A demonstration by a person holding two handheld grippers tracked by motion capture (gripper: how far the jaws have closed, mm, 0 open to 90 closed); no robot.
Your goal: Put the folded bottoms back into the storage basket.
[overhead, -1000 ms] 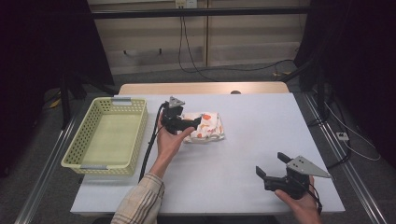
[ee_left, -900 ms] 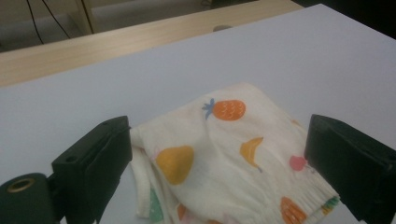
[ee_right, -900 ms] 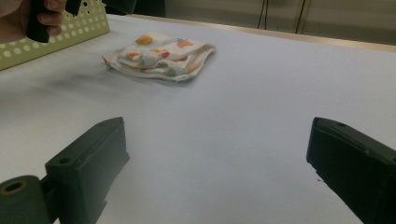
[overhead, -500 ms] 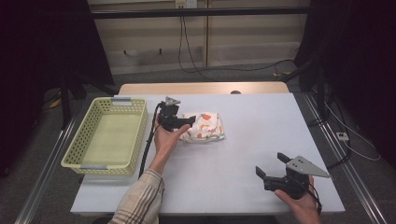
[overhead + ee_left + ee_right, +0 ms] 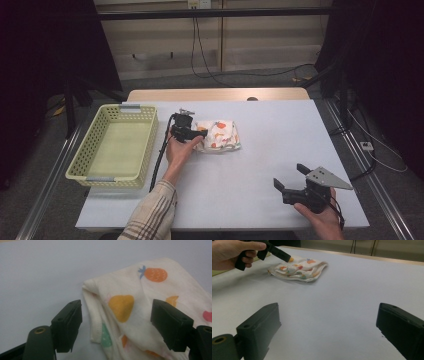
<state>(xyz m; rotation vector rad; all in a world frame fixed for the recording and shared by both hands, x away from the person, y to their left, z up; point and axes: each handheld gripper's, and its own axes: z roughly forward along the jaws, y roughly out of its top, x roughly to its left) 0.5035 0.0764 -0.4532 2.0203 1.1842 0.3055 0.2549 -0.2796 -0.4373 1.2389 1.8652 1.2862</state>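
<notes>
The cloth (image 5: 218, 135) (cream, printed with fruit) lies folded on the desk (image 5: 260, 165), just right of the basket (image 5: 82, 155) and apart from it. The left hand-held gripper (image 5: 199, 133) points at the cloth's left edge, forearm reaching in from the bottom, wrist bent toward the cloth. In its own view a fold of the cloth (image 5: 130, 312) sits between the jaws, which have just been closing but do not press on it. The right hand-held gripper (image 5: 291, 179) rests low near the desk's front right corner, jaws spread wide, holding nothing. The basket is empty. Compared with a second ago, the left hand is lower and nearer the cloth; the right hand is unmoved.
</notes>
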